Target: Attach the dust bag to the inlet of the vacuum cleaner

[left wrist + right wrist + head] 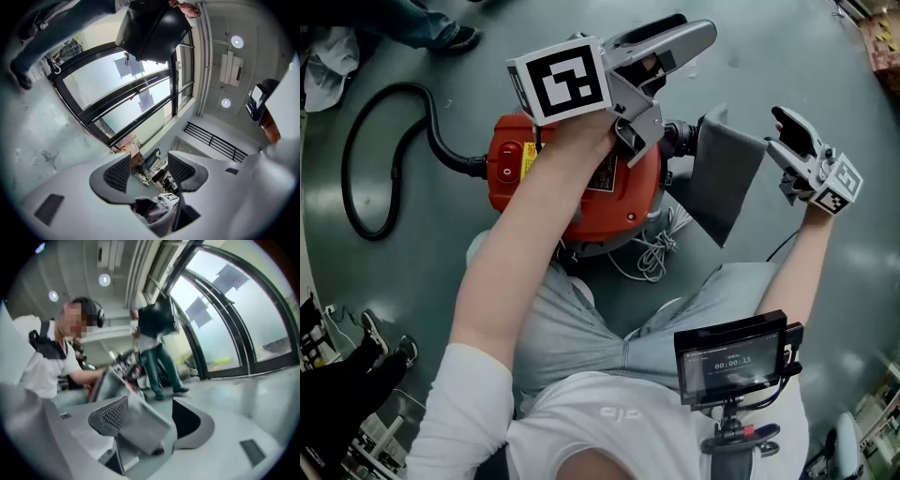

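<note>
The red vacuum cleaner (511,169) sits on the floor between the seated person's legs, its dark inlet (680,139) facing right. A flat grey dust bag (727,183) stands out from the inlet toward my right gripper (780,131). In the right gripper view the bag (140,427) lies between the wide-apart jaws of that gripper (150,416). It leans on the left pad (112,416) and leaves a gap at the right jaw. My left gripper (689,30) hovers above the vacuum, open and empty (149,171), pointing away at the windows.
A black hose (384,122) loops over the floor at the left. A white cord (652,253) lies bundled in front of the vacuum. A small screen (736,361) hangs at the person's chest. Another person's shoe (455,37) is beyond the vacuum, and someone stands by the windows (157,333).
</note>
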Tool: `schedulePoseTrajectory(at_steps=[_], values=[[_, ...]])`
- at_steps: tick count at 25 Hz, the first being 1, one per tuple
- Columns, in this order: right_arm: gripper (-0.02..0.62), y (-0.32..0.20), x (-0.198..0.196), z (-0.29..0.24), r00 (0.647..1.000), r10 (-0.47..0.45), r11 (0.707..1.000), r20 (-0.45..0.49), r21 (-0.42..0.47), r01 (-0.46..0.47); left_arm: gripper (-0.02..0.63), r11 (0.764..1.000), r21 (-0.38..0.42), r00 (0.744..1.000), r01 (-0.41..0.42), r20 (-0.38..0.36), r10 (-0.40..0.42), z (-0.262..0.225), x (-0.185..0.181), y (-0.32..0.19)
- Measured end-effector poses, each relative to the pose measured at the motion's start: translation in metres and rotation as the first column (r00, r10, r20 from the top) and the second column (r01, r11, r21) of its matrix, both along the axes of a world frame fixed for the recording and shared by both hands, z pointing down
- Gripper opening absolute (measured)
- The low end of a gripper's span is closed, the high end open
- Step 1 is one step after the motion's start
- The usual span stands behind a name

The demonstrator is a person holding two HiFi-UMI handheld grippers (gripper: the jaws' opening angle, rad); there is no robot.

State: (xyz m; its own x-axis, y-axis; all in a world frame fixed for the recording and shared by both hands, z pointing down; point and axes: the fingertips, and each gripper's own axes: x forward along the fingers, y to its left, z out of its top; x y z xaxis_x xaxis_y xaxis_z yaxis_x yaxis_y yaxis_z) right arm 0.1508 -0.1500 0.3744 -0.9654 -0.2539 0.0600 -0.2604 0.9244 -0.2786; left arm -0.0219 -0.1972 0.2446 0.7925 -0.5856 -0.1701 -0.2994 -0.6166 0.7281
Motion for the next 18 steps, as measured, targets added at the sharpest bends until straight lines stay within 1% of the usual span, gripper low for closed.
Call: schedulePoseTrajectory(at_steps=[1,2,3,4,5,7,10,12,16,18], values=[[0.301,0.002,0.0,0.029,0.994,-0.008,1.0,-0.113,-0.013,0.007,0.252,1.0,0.002,1.0,0.0,0.002,0.0,0.0,0.0,0.0],[0.301,0.012,-0.01,0.048,0.98,-0.061,0.998,-0.191,-0.022,0.058,0.252,1.0,0.0,1.0,0.001,0.002,-0.001,0.001,0.0,0.0],[0.301,0.026,-0.028,0.056,0.965,-0.138,0.99,-0.222,-0.026,0.136,0.252,1.0,-0.006,1.0,0.002,0.0,-0.002,0.002,-0.001,0.0],[0.301,0.04,-0.05,0.056,0.952,-0.212,0.977,-0.22,-0.025,0.211,0.252,1.0,-0.015,1.0,0.005,-0.003,-0.005,0.004,-0.002,-0.001],[0.301,0.048,-0.07,0.054,0.942,-0.264,0.964,-0.208,-0.024,0.265,0.252,1.0,-0.025,1.0,0.008,-0.006,-0.008,0.005,-0.003,-0.001],[0.307,0.054,-0.097,0.055,0.929,-0.321,0.947,-0.184,-0.034,0.32,0.252,0.999,-0.035,1.0,0.01,-0.009,-0.01,0.005,-0.004,-0.001],[0.307,0.055,-0.105,0.056,0.926,-0.349,0.937,-0.143,-0.047,0.346,0.252,1.0,-0.028,1.0,-0.011,-0.004,0.01,0.003,0.0,0.001],[0.305,0.055,-0.104,0.056,0.924,-0.356,0.934,-0.138,-0.049,0.353,0.252,0.999,-0.015,0.999,-0.034,0.005,0.034,0.001,0.003,0.003],[0.307,0.056,-0.105,0.06,0.898,-0.364,0.928,-0.248,-0.009,0.373,0.252,0.999,-0.005,0.999,-0.042,0.012,0.042,-0.002,0.006,0.004],[0.313,0.06,-0.116,0.066,0.894,-0.36,0.928,-0.267,-0.007,0.372,0.252,0.999,-0.005,0.999,-0.04,0.023,0.04,0.0,0.005,0.004]])
